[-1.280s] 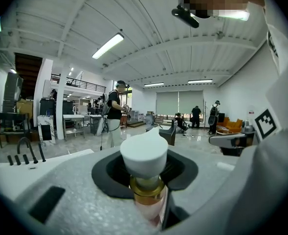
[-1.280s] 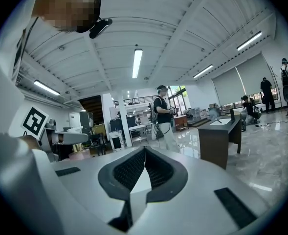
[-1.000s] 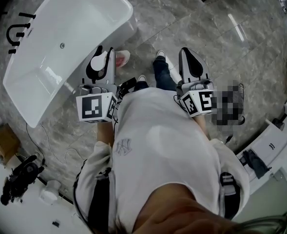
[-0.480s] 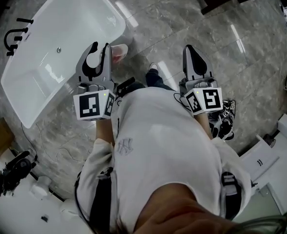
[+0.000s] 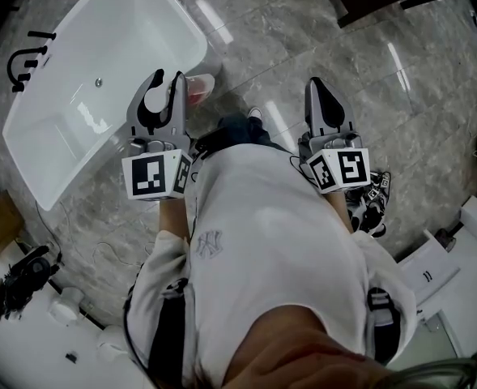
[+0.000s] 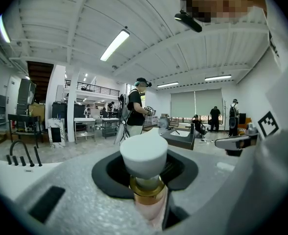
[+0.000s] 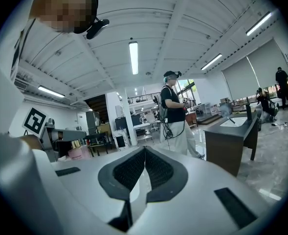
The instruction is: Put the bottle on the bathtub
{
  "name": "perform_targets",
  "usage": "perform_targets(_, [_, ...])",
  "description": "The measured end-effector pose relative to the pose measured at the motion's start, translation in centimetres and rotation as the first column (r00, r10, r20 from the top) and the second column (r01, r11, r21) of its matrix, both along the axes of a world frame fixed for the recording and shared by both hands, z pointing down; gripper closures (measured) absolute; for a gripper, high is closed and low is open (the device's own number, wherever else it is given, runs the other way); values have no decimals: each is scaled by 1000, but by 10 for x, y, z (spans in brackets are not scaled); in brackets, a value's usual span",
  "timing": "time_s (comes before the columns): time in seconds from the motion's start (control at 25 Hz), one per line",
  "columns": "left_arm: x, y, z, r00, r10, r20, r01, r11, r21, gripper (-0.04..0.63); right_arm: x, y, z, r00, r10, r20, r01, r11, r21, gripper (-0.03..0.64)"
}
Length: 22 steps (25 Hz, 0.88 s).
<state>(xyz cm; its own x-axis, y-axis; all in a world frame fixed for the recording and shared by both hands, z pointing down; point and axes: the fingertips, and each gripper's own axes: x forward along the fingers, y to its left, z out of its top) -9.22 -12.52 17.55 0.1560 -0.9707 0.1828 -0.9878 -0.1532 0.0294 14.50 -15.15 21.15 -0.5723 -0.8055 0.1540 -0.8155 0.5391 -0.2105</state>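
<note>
Between the jaws of the left gripper (image 5: 164,83): one bottle (image 6: 144,156), upright, clamped at the neck by the dark pads on either side.
- Cap: white, rounded, wider at the top, standing above the jaws.
- Collar: gold band just under the cap.
- Body: pale pink, hanging below the jaws. In the head view it shows just right of the left gripper's tip.

Beyond and to the left of the left gripper: bathtub (image 5: 36,156), white, oblong, on the grey marble floor (image 5: 303,23), with a black faucet (image 5: 23,55) at its far left rim. The bottle is held in the air beside the tub, not touching it.

Right gripper (image 7: 144,153): jaws pressed together, nothing between them, held level to the right of the left gripper.
</note>
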Motion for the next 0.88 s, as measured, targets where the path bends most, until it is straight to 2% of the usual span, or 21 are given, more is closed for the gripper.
perform_targets(0.4, [-4,-15,-4,999,40,-9,-40,999,5,463,-4,-9,-6,999,42,1,-42,999,8,604])
perform_targets(0.88, [-30,-28,-18,993,115,11,-115,993,11,464,-45,-14,-22,998,54,15,-54,998,33,604])
